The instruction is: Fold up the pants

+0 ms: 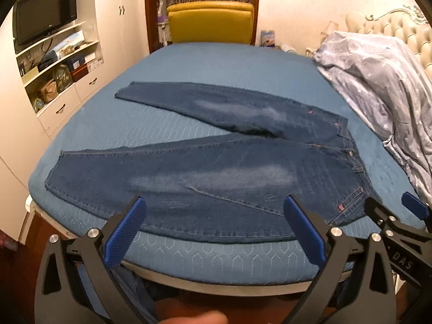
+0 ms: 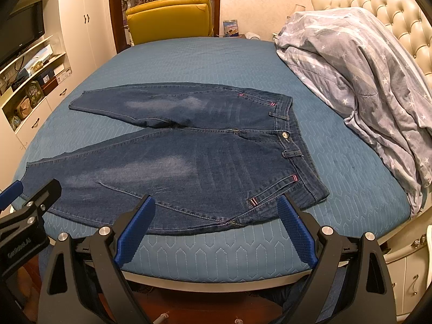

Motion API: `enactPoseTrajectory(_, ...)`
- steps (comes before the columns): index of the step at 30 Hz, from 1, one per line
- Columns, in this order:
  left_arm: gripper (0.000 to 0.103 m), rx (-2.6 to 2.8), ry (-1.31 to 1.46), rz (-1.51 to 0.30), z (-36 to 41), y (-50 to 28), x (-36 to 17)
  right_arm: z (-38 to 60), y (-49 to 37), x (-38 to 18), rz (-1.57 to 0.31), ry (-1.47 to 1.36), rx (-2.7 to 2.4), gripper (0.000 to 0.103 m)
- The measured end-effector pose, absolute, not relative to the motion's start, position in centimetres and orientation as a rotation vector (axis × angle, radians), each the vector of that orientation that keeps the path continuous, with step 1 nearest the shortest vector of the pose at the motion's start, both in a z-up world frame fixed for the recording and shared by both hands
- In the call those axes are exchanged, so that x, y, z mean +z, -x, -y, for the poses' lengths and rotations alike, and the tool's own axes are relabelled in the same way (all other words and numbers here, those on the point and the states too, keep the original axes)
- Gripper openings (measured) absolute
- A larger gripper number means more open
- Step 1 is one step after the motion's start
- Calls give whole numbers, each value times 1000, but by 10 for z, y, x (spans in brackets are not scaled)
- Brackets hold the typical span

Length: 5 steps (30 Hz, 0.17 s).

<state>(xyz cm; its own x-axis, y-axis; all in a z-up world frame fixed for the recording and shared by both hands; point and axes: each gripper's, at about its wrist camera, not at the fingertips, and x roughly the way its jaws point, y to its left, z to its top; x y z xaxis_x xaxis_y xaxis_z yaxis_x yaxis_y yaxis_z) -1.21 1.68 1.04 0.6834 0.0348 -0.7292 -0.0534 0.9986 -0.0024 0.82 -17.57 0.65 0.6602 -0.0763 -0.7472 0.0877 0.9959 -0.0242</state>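
Note:
Dark blue jeans (image 1: 205,172) (image 2: 189,162) lie flat on the blue quilted bed (image 1: 216,62) (image 2: 189,59), front up, waistband to the right, both legs spread apart and pointing left. My left gripper (image 1: 214,210) hovers open above the near leg's lower edge, nothing between its blue pads. Over the near hip and pocket, close to the bed's front edge, my right gripper (image 2: 216,210) is open and holds nothing. The right gripper (image 1: 397,213) also shows at the left view's right edge, and the left gripper (image 2: 27,197) at the right view's left edge.
A rumpled grey star-print duvet (image 1: 378,81) (image 2: 364,75) is heaped on the bed's right side against a tufted headboard (image 2: 391,13). A yellow chair (image 1: 210,21) (image 2: 170,19) stands behind the bed. Shelves with a TV (image 1: 46,13) line the left wall.

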Motion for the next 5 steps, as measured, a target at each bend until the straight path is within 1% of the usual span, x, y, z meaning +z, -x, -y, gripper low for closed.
enactPoseTrajectory(5,102,35,26,-823,-15,12,9,176,-7,6,-844,-15,-93,88)
